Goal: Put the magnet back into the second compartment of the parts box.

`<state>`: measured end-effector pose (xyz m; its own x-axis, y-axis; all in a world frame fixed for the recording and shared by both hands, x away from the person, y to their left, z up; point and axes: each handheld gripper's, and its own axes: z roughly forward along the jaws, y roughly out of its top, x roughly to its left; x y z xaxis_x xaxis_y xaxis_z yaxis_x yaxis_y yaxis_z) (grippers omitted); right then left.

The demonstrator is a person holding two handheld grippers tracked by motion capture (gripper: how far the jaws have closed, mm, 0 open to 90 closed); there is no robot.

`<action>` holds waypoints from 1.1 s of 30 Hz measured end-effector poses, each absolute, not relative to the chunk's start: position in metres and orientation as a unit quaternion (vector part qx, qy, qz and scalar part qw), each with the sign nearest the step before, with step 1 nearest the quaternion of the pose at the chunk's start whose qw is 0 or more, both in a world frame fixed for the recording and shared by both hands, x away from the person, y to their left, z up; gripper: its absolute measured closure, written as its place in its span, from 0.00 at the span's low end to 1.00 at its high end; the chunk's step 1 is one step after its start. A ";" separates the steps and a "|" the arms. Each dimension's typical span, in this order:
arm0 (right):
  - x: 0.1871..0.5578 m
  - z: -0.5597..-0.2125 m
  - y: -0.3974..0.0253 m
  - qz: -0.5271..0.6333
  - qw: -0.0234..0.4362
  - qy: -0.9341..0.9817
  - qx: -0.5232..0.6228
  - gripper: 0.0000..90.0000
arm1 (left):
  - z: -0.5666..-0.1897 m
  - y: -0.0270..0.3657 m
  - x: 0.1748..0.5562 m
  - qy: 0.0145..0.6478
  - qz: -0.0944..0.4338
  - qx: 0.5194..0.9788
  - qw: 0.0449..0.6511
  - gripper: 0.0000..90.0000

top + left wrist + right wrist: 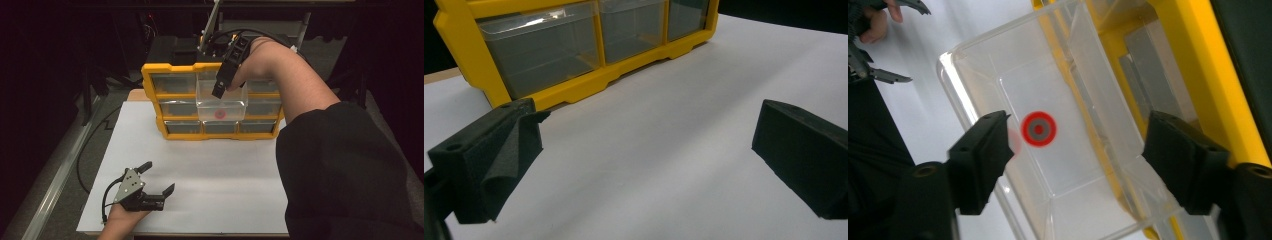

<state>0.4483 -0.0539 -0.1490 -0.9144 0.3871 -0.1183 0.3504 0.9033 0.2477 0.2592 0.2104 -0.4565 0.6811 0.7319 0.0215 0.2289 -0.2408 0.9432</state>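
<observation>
A yellow drawer cabinet (150, 80) stands at the back of the white table top (225, 170). Its top middle clear drawer (222, 105) is pulled out, and a small red ring with a grey centre (220, 114) lies on its floor. My right gripper (222, 90) hangs over that drawer, pointing down. In the right gripper view the right gripper (1078, 132) is open above the red ring (1038, 129) and holds nothing. My left gripper (159, 177) rests near the front left of the table. The left gripper (644, 145) is open and empty, facing the cabinet's bottom drawers (539, 50).
A black case (175, 47) sits behind the cabinet. The left gripper's cable (87, 145) loops off the table's left side beside a metal rail (55, 180). The person's dark sleeve (345, 165) covers the table's right front. White table lies between the left gripper and the cabinet.
</observation>
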 end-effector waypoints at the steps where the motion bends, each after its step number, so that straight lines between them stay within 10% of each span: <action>1: 0.448 -0.148 -0.055 0.110 0.081 0.972 0.189 0.29 | -0.456 0.210 0.259 0.320 0.239 0.751 0.526 0.01; 33: 0.396 -0.148 -0.127 0.119 0.076 0.967 0.212 0.27 | -0.457 0.209 0.261 0.322 0.237 0.749 0.528 0.01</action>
